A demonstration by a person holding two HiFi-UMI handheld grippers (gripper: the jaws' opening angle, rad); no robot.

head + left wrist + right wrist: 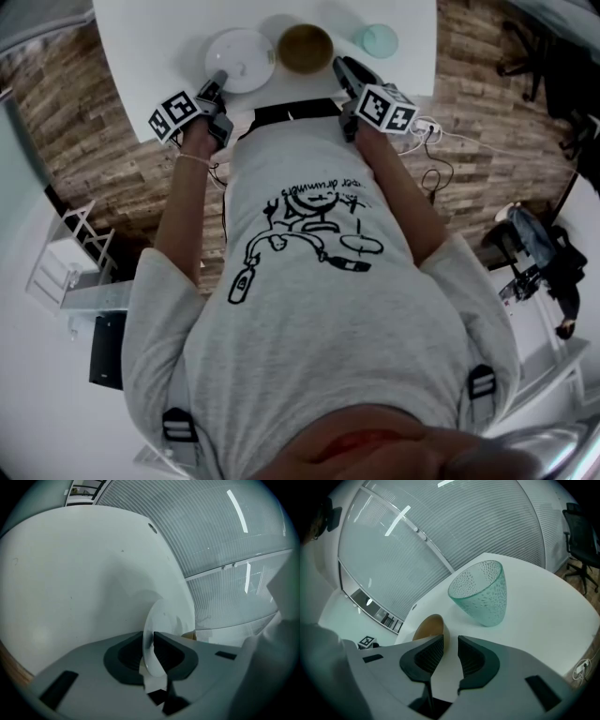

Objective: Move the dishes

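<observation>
Table (141, 47): one plate (240, 60), bowl (305, 47), cup (377, 40); left tongs (151, 640) apart astride plate; right tongs (451, 645) clamp bowl

The head view looks steeply down past the person's torso (319, 281) onto the white surface (141, 56). Each gripper view rides low, close behind its fingers (174, 656) (423, 660), facing across that surface. The left gripper view shares the white plate (240, 59) (161, 630) with the head view. The right shares the brown bowl (305, 47) (426, 627) and green glass (377, 39) (480, 592).

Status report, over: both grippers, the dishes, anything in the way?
Left gripper open, plate rim between jaws. Right gripper shut on bowl rim. Both dishes on table. Cup stands apart from bowl.
</observation>
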